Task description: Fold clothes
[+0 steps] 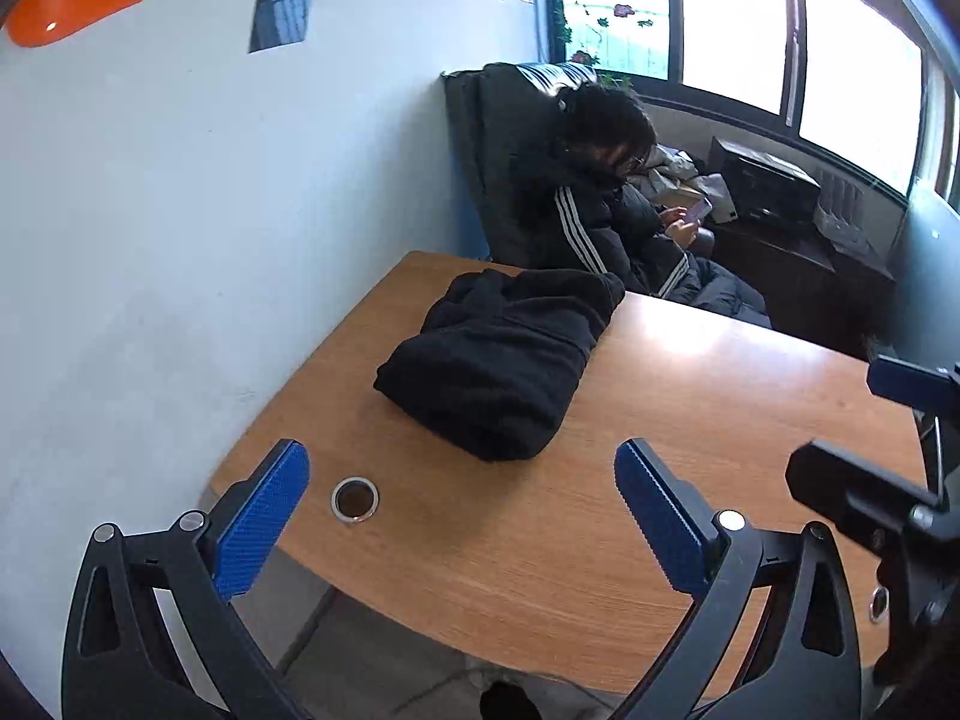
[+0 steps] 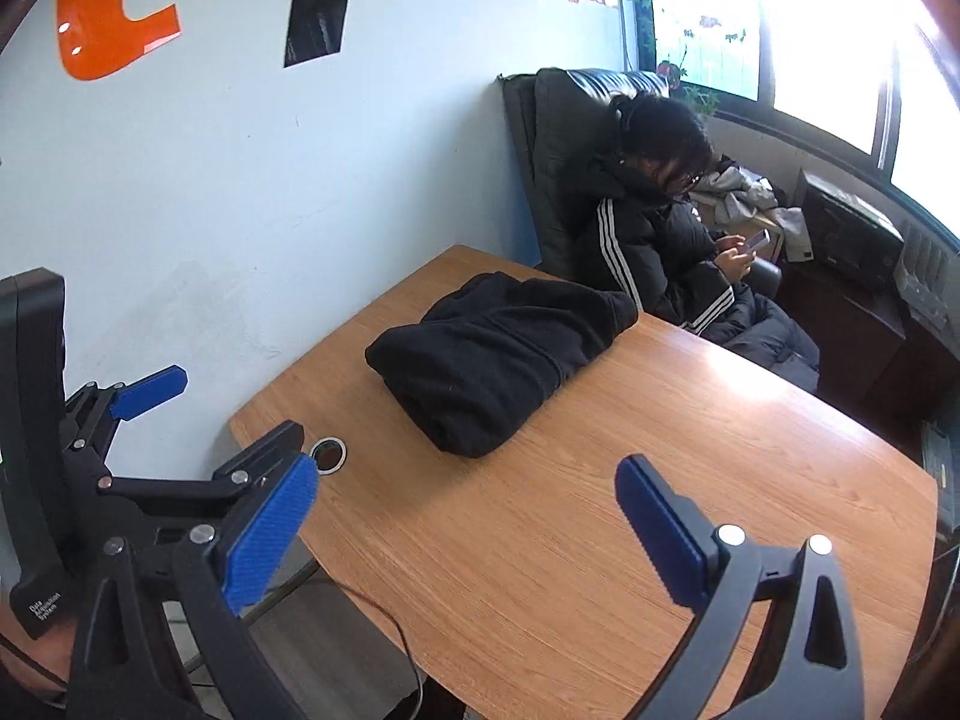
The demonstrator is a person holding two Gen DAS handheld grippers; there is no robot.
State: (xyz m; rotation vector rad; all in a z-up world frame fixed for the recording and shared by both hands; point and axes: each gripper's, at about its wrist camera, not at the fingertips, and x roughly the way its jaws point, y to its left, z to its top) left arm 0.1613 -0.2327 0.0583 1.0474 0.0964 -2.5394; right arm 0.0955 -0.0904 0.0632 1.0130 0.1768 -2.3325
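Already bundled, the black garment [image 1: 504, 360] lies folded into a thick pad on the far left part of the wooden desk [image 1: 690, 420], its long axis running from the near fold toward the far edge, where a person in a dark striped jacket [image 1: 606, 222] sits in an armchair looking at a phone. Nothing touches the cloth.

Both tools hang above the near side of the desk, pointing down and forward at it, well apart from the garment. The left tool [image 1: 462, 516] has its blue pads spread wide with nothing between them; the garment's near folded end lies straight ahead of its gap and a little to the right. The right tool [image 2: 468, 534] stands just as wide and just as empty; from it the garment lies ahead and slightly left. In the right wrist view the left tool shows at the left edge, closer to the wall.

A small round metal-rimmed cap [image 1: 354, 498] is set into the desk just before the left tool's left pad.

Judging by the tidy shape, the fold looks finished. Any further tuck would start at the near end, which the left tool seems marginally nearer.
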